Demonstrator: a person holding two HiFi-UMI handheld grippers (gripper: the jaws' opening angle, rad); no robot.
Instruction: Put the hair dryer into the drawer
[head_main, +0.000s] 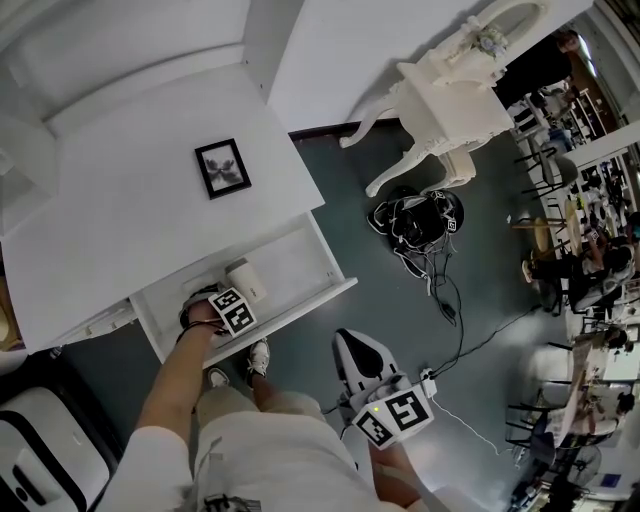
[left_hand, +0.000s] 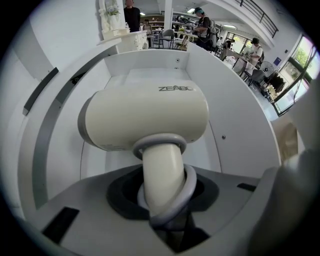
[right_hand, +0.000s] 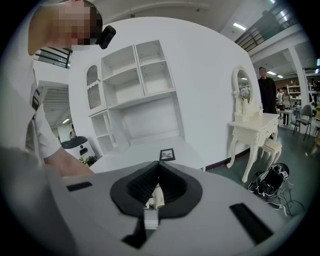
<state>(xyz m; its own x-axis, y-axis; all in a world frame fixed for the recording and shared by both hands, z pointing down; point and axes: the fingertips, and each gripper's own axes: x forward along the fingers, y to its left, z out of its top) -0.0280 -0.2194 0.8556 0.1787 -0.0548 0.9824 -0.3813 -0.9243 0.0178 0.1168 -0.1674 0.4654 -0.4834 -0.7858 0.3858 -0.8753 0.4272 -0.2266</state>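
**Reporter:** Where is the cream hair dryer at this moment?

**Photographer:** It is inside the open drawer under the white bench, with its barrel crosswise between the drawer walls. The left gripper points steeply down and is clamped on the handle. Whether the dryer touches the drawer floor cannot be told.

**Reporter:** And the right gripper?

**Photographer:** It is held well apart from the drawer, at the person's right side, with its jaws pressed together on nothing. It faces the bench, where a small framed picture lies flat.
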